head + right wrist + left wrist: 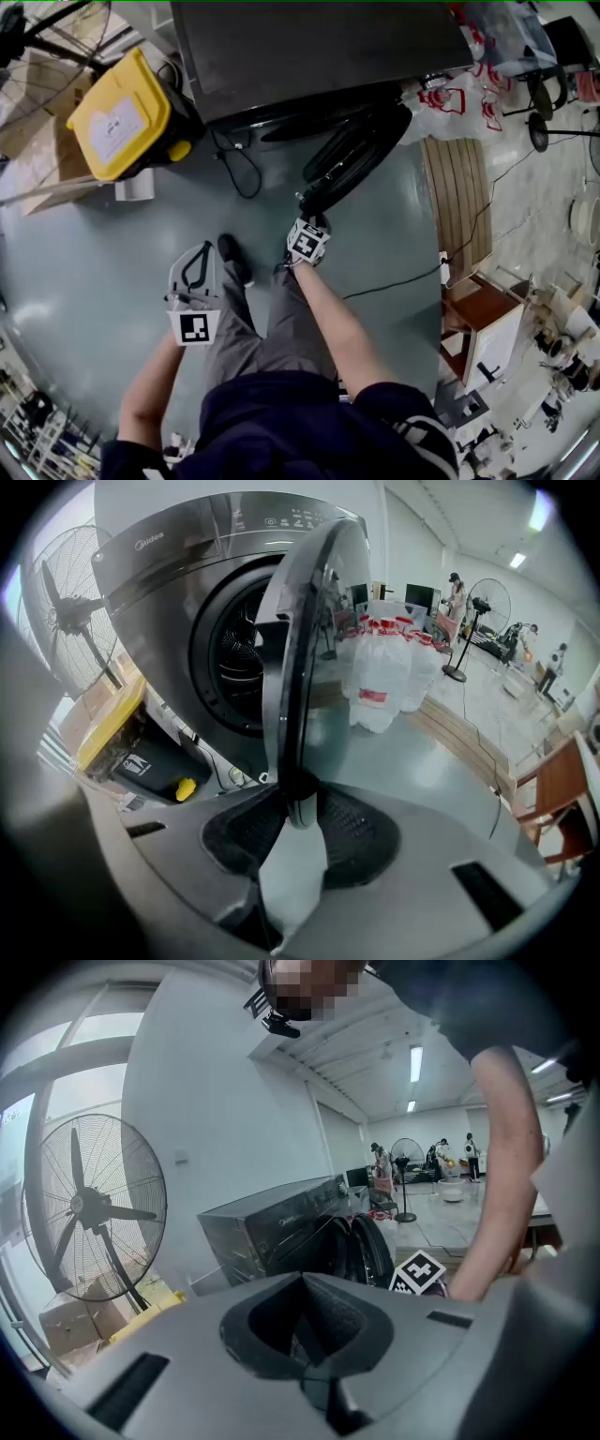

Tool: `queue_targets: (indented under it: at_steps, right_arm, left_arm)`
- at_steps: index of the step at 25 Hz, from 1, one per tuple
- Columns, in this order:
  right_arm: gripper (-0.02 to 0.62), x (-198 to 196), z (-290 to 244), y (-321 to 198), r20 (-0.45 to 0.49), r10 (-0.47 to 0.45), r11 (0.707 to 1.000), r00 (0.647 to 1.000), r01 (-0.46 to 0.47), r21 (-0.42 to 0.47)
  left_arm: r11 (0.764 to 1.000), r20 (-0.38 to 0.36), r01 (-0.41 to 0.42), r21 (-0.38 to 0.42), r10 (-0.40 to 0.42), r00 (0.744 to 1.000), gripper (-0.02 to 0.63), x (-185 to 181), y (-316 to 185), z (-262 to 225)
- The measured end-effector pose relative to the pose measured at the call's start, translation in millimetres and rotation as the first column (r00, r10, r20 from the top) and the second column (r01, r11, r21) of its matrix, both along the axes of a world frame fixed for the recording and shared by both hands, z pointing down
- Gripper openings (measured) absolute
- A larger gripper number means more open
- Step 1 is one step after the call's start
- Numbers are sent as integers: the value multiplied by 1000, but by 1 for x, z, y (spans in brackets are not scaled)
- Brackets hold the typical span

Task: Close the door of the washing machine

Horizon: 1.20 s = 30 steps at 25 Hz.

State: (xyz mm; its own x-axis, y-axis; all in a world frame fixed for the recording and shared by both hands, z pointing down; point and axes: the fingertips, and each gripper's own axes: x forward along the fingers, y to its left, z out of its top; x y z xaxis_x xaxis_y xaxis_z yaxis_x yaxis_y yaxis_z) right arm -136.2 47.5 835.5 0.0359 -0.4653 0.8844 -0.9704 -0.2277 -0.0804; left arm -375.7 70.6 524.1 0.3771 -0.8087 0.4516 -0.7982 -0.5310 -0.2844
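Note:
The dark grey washing machine (309, 47) stands at the top of the head view, its round door (361, 150) swung out towards me. My right gripper (307, 211) is at the door's outer edge. In the right gripper view the door's rim (300, 667) runs straight up from between the jaws of my right gripper (298, 803), and the pads press on it from both sides. Left of the rim is the drum opening (234, 658). My left gripper (201, 249) hangs off to the left over the floor, shut and empty (305, 1335), pointing towards the machine (272, 1222).
A yellow-lidded bin (122, 112) sits at the machine's left. A black cable (239, 164) loops on the floor in front. Wooden slats (457, 202) and packs of water bottles (384, 667) lie to the right. A standing fan (94, 1208) is at the far left. My shoe (234, 258) is between the grippers.

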Motion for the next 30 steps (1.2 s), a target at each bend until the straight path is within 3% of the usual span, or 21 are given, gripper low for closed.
queue_targets:
  at_steps: [11,30]
  right_arm:
    - [120,-27,1,-22,-16,67,997,998,-67,30]
    - [133,-77,0,-76,29,149,988,988,-150,43]
  left_arm:
    - [999,-4,-46,-2,46,999,25,-53,-16,8]
    - [998,5,-52,-26,53,999,25,-83,-19,19]
